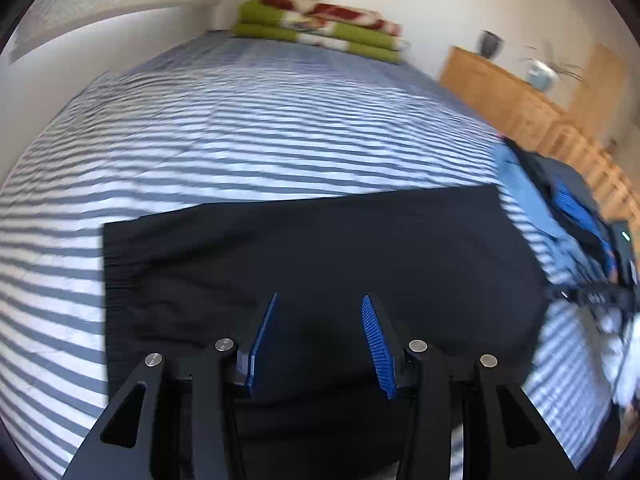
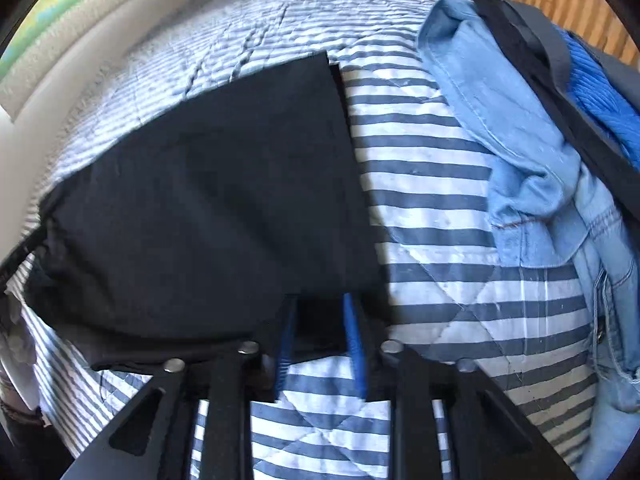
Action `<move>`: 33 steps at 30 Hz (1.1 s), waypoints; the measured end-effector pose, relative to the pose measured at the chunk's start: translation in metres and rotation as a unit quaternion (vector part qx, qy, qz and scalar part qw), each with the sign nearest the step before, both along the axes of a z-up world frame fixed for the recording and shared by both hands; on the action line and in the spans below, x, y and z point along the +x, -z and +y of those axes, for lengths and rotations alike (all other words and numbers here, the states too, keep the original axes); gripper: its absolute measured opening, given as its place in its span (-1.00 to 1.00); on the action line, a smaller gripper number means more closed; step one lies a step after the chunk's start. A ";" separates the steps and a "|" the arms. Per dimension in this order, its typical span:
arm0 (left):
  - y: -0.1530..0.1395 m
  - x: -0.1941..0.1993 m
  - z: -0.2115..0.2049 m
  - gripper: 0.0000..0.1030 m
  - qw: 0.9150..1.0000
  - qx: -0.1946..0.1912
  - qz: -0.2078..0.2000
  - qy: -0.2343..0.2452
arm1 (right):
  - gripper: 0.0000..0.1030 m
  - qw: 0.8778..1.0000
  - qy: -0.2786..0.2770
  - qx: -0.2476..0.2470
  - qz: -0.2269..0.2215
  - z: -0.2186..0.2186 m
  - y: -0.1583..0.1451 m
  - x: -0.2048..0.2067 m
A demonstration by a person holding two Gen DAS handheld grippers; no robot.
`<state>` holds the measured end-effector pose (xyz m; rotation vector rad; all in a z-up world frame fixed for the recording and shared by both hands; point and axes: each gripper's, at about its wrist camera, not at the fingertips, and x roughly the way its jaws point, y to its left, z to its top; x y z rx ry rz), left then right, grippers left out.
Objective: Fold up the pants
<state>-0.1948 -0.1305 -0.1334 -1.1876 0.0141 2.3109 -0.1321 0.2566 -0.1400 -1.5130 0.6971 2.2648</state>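
Pants: black pants (image 1: pixel 320 256) lie flat on the bed as a folded, roughly rectangular panel with straight edges.
Bed: a quilted cover (image 1: pixel 224 120) with blue and white stripes spreads under the pants on all sides.
Left gripper: the left gripper (image 1: pixel 320 304) hangs above the near part of the pants, tilted down, its blue pads (image 1: pixel 378 340) spread apart with nothing between them.
Right gripper: the right gripper (image 2: pixel 320 308) sits at the near right corner of the pants (image 2: pixel 208 200); the dark corner lies between its blue pads (image 2: pixel 354 340), which stand narrow; whether they press the cloth cannot be told.
Clothes pile: light blue denim (image 2: pixel 516 152) with dark and bright blue garments lies to the right, apart from the pants.
Far end: a folded green, red and white blanket (image 1: pixel 320 26) rests by the wall.
Beside bed: wooden furniture (image 1: pixel 520 100).
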 end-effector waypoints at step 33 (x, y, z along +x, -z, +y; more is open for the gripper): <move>0.022 0.026 -0.256 0.14 0.949 0.099 -0.087 -0.288 | -0.30 0.881 -0.443 0.156 0.056 -0.395 -0.026 -0.133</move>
